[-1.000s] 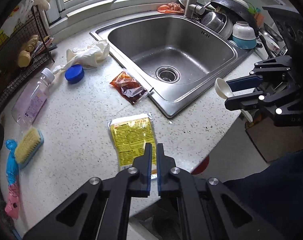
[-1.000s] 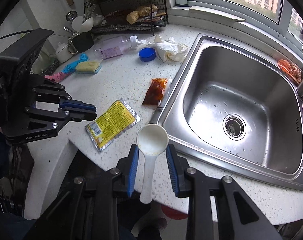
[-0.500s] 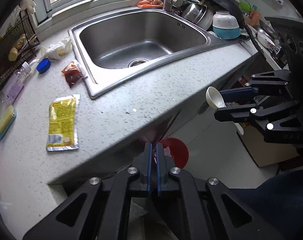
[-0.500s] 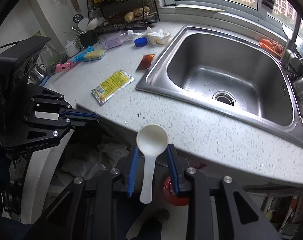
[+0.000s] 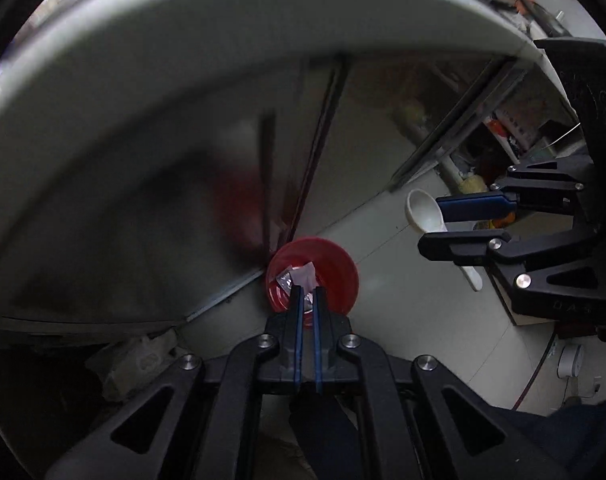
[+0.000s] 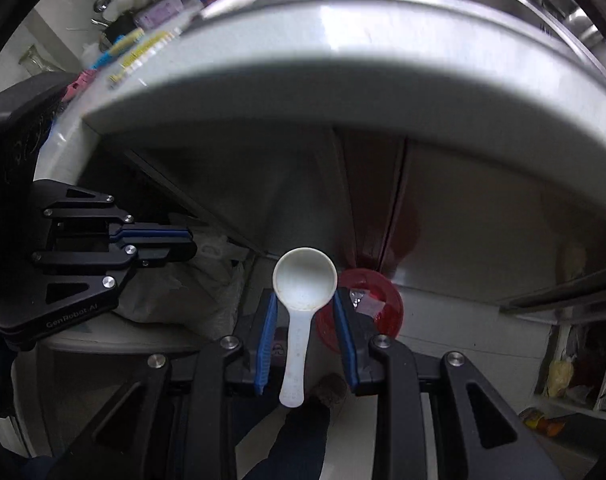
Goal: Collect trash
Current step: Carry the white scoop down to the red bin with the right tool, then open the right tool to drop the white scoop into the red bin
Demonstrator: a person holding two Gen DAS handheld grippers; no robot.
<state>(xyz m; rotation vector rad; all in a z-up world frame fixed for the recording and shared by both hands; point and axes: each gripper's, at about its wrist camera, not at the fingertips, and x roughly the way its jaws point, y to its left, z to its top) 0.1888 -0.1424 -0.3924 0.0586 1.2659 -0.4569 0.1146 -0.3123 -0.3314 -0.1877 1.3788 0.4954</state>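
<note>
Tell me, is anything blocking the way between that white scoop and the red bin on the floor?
Nothing visible: the white scoop, clamped in the right gripper, hangs above the floor, and the red bin sits open-topped beyond it.

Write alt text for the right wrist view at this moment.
The right tongs grip a white plastic scoop, bowl forward, below the countertop edge, with a red bin holding a crumpled wrapper on the floor just beyond. The left tongs, shut and empty, hang at the left beside a pale bag.
</note>
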